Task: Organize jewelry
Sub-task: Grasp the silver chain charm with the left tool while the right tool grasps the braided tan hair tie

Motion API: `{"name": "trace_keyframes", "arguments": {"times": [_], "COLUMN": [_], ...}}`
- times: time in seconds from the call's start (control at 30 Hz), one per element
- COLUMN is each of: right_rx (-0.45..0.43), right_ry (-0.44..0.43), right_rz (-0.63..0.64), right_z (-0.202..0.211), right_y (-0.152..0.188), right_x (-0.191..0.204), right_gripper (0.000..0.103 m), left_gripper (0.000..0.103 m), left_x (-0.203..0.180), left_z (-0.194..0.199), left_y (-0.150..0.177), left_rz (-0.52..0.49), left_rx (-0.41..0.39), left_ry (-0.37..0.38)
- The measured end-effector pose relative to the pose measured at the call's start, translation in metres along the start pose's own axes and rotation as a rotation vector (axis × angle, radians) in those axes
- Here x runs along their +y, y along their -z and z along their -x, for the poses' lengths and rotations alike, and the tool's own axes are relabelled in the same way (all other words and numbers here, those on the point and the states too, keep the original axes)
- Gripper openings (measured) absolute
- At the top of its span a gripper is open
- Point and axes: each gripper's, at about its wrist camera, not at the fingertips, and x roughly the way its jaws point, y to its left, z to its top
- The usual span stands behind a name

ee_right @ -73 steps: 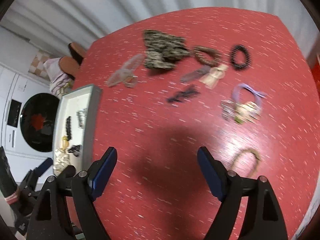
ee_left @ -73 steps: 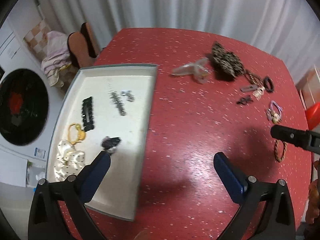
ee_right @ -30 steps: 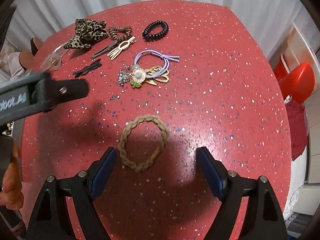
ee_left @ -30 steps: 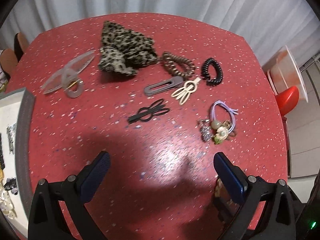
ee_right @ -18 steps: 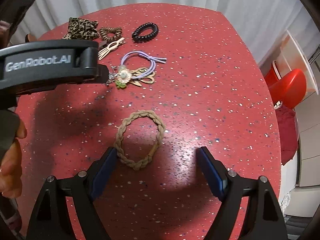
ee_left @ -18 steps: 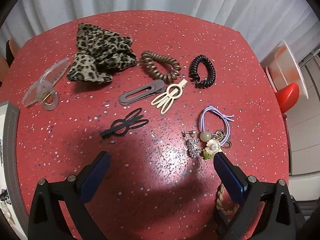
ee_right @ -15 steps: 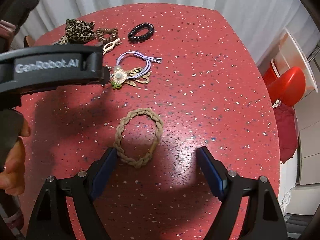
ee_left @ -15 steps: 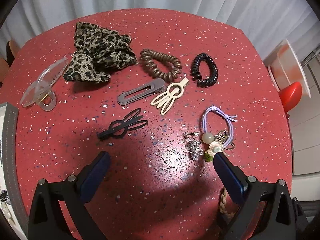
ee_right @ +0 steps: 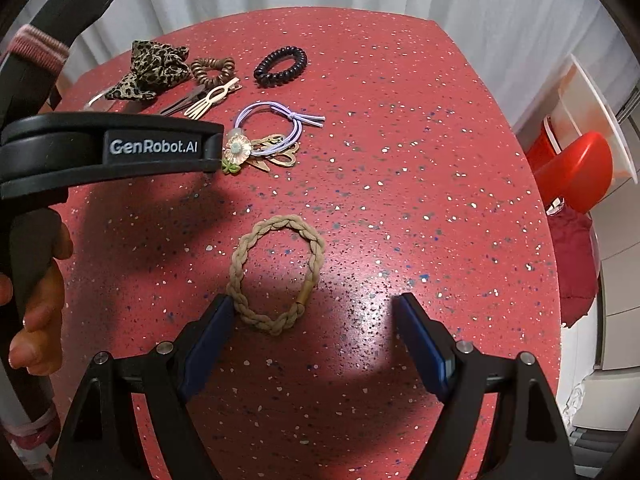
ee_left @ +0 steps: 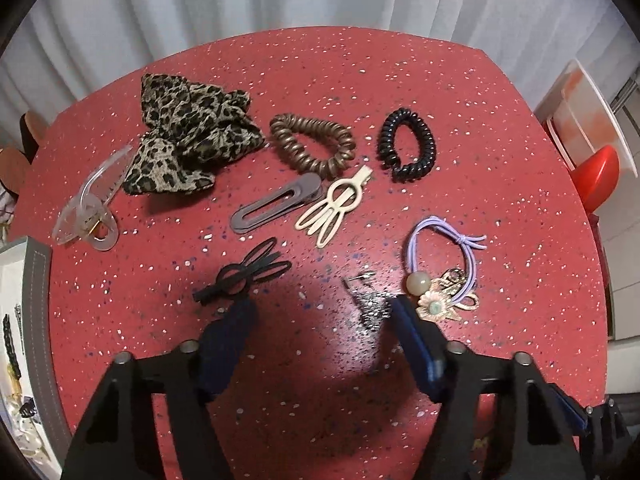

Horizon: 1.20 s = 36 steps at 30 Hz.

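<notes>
My left gripper (ee_left: 320, 312) is open, low over the red table. A small silver brooch (ee_left: 370, 308) lies just inside its right finger, and a black clip (ee_left: 244, 274) lies at the tip of its left finger. A purple hair tie with a flower charm (ee_left: 440, 276) lies just right of it. My right gripper (ee_right: 314, 312) is open above a tan braided hair tie (ee_right: 276, 272), whose near edge touches its left finger. The left gripper's body (ee_right: 112, 152) crosses the right wrist view.
Farther back lie a leopard bow (ee_left: 188, 144), a clear clip (ee_left: 90, 212), a brown coil tie (ee_left: 312, 146), a black coil tie (ee_left: 408, 150), a grey clip (ee_left: 276, 208) and a cream clip (ee_left: 334, 210). The grey tray's rim (ee_left: 38, 320) is at left. A red chair (ee_right: 576, 176) stands beyond the table's right edge.
My left gripper swung right from the tray to the jewelry pile, then dropped lower and narrowed around the silver brooch. My right gripper moved in over the braided tie.
</notes>
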Motion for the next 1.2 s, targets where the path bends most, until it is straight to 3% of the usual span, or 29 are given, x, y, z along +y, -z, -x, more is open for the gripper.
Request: {"name": "trace_keyframes", "arguments": {"times": [0.13,0.27,0.3,0.87,0.97,1.03,1.1,1.13,1.2], "right_rx": [0.001,0.002,0.003,-0.002,-0.012,-0.024,-0.023,-0.020,-0.013], "right_ry": [-0.001,-0.003,-0.004,0.005,-0.002,-0.009,-0.025,-0.032,-0.071], "right_rz": [-0.001,-0.003,-0.004,0.043,0.062,0.082,0.087,0.083,0.061], "right_z": [0.001,0.001,0.001,-0.005,-0.003,0.000,0.001,0.002,0.003], "right_y": [0.000,0.000,-0.001,-0.012,-0.011,-0.012,-0.014,-0.013,-0.014], "right_x": [0.001,0.002,0.001,0.016,0.020,0.025,0.026,0.026,0.023], "right_gripper": [0.085,0.085,0.085,0.081,0.069,0.052,0.020,0.013,0.013], "left_gripper": [0.042,0.031,0.018,0.016,0.016,0.016,0.016,0.016,0.016], "left_x": [-0.010,-0.010,-0.007,0.044,0.051,0.055,0.059,0.062,0.067], "left_z": [-0.001,0.001,0.003,0.039,0.046,0.051,0.056,0.058,0.064], "left_y": [-0.007,-0.006,-0.004,0.039,0.048,0.055,0.061,0.064,0.069], "left_rz": [-0.011,-0.006,-0.008,0.043,0.049,0.054,0.058,0.061,0.068], "left_rx": [-0.004,-0.004,-0.005,-0.019,-0.022,-0.021,-0.021,-0.020,-0.023], "left_ry": [0.005,0.026,0.030,0.066,0.067,0.071,0.072,0.074,0.074]}}
